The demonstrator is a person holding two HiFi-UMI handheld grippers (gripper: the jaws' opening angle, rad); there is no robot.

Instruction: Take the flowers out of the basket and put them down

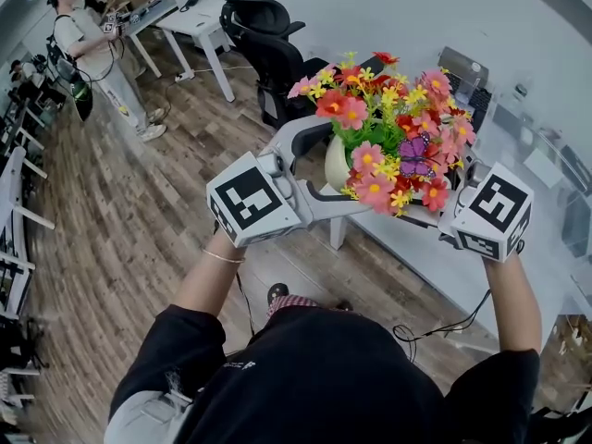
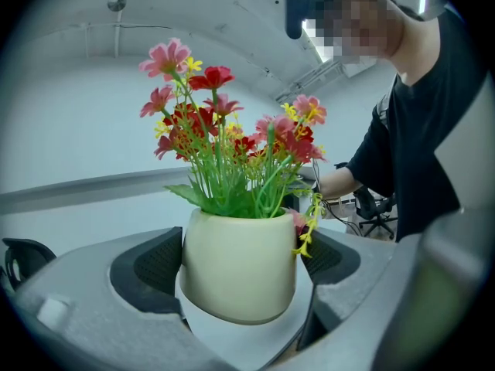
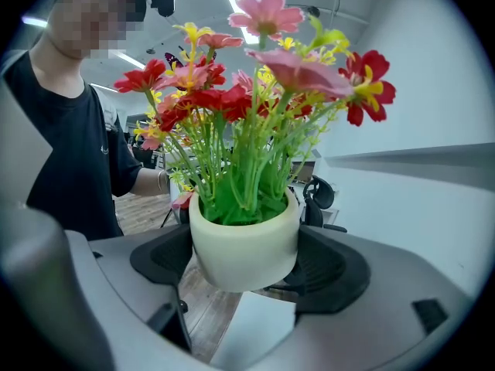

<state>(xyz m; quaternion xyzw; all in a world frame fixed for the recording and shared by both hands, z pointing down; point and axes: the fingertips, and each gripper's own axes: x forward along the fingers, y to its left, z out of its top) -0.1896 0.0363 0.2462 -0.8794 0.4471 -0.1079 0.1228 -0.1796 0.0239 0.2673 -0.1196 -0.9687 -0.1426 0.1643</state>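
A cream pot (image 1: pixel 337 163) full of red, pink and yellow artificial flowers (image 1: pixel 393 123), with a purple butterfly among them, hangs in the air over the near edge of the white table (image 1: pixel 435 262). My left gripper (image 1: pixel 314 160) grips the pot from the left, and the pot (image 2: pixel 240 265) sits between its dark pads (image 2: pixel 155 265). From the right, my right gripper (image 1: pixel 455 192) grips the same pot (image 3: pixel 244 246), pressed between its pads (image 3: pixel 329 267). No basket shows in any view.
A black office chair (image 1: pixel 268 49) stands beyond the pot, with a white desk (image 1: pixel 199 21) behind it. A person (image 1: pixel 92 49) stands at the far left on the wooden floor (image 1: pixel 120 220). Shelving lines the left edge.
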